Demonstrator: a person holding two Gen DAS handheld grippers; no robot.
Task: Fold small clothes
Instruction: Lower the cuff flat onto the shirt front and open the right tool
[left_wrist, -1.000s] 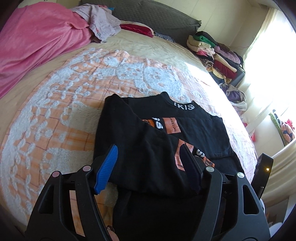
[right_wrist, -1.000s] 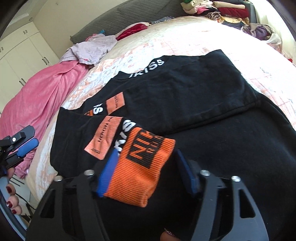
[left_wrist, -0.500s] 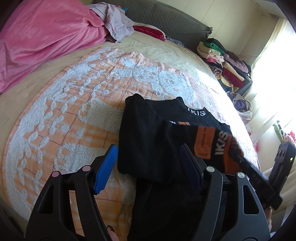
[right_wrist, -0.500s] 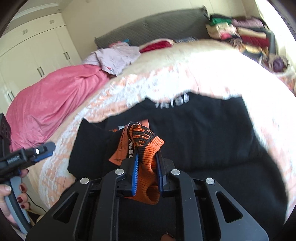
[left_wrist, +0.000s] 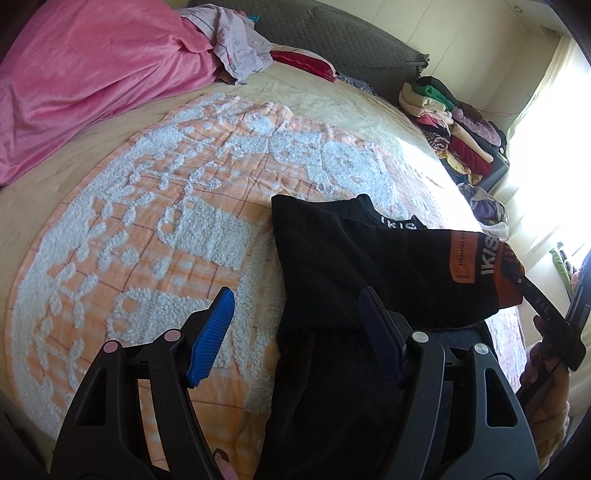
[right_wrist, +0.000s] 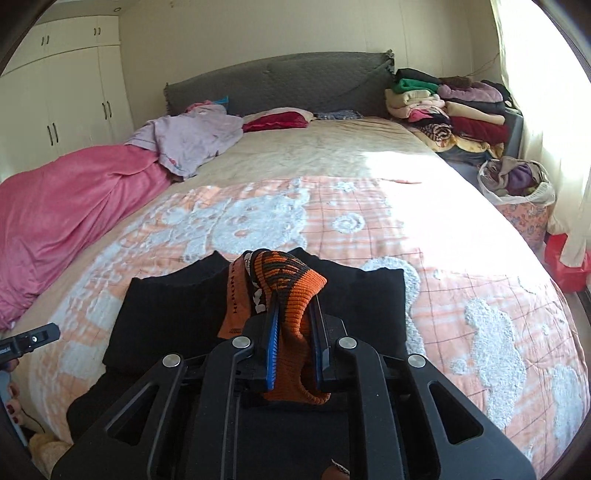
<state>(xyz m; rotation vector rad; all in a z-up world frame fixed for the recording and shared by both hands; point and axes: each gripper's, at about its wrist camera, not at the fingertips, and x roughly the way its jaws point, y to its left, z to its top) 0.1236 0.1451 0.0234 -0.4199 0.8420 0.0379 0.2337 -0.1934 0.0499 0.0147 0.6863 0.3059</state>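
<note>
A black sweater (left_wrist: 332, 258) lies on the orange-and-white bedspread (left_wrist: 166, 192), its neck toward the headboard. One sleeve ends in an orange knit cuff (right_wrist: 291, 280). My right gripper (right_wrist: 294, 302) is shut on that cuff and holds it lifted above the sweater's body (right_wrist: 166, 314). In the left wrist view the raised sleeve stretches right to the cuff (left_wrist: 495, 266), where a right gripper finger (left_wrist: 524, 284) shows. My left gripper (left_wrist: 295, 332) stands open above the sweater's left edge, with nothing held. It also shows at the left edge of the right wrist view (right_wrist: 33, 339).
A pink blanket (right_wrist: 55, 203) and a lilac garment (right_wrist: 192, 140) lie on the bed's far left. Folded clothes (right_wrist: 450, 107) are stacked at the far right by the grey headboard (right_wrist: 280, 85). A bag of laundry (right_wrist: 517, 184) stands beside the bed.
The right gripper shut on the orange cuff and raised it, drawing the sleeve up off the sweater's body. The left gripper stayed open and nearly still.
</note>
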